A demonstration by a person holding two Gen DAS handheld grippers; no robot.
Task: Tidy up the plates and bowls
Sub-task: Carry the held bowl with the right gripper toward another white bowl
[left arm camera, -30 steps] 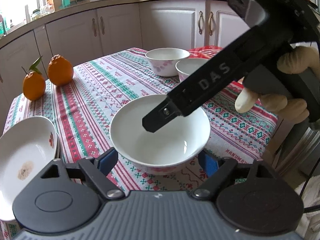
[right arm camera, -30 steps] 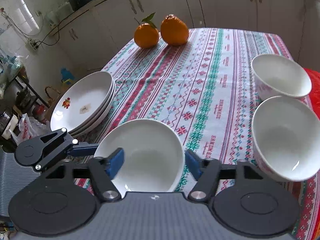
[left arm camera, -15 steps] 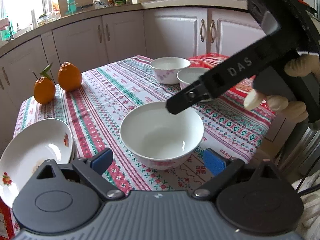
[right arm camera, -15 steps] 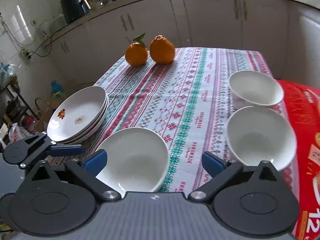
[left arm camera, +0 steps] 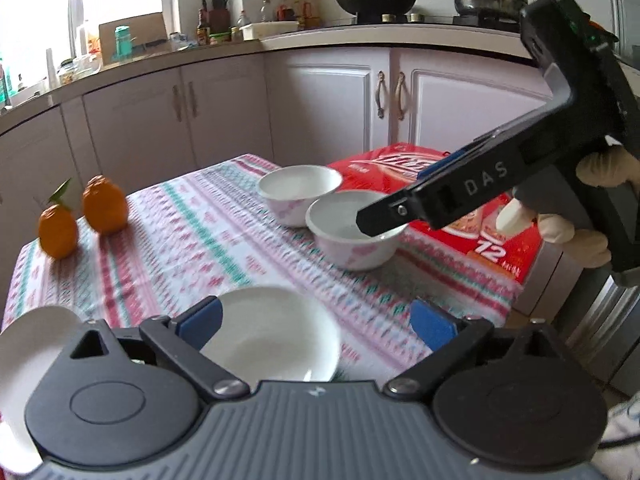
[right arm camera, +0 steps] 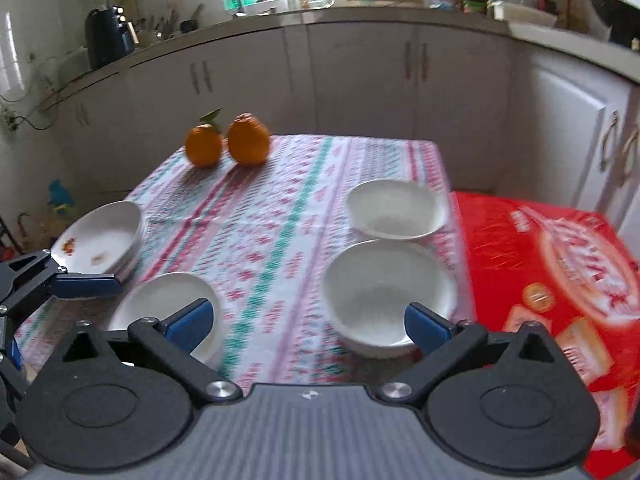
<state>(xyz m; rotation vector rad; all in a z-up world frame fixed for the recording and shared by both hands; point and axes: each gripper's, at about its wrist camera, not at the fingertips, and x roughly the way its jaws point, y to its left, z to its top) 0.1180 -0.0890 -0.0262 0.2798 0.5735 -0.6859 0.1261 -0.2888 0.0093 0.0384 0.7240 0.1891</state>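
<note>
Three white bowls stand on the patterned tablecloth (right arm camera: 280, 216). The near bowl (left arm camera: 276, 332) (right arm camera: 168, 308) sits at the table's front edge, just ahead of my open, empty left gripper (left arm camera: 316, 320). Two more bowls, the middle one (right arm camera: 388, 292) (left arm camera: 352, 236) and the far one (right arm camera: 396, 210) (left arm camera: 298, 192), stand side by side at the right. My right gripper (right arm camera: 308, 320) is open and empty, raised above the table's front, with the middle bowl by its right finger. A stack of white plates (right arm camera: 100, 240) (left arm camera: 24, 360) lies at the left.
Two oranges (right arm camera: 228, 144) sit at the table's far left corner. A red printed box (right arm camera: 560, 280) lies along the table's right side. Kitchen cabinets (right arm camera: 360, 80) and a counter stand behind the table.
Both grippers have pulled back and risen away from the near bowl. The right gripper has swung right toward the two bowls. Its jaws opened wider.
</note>
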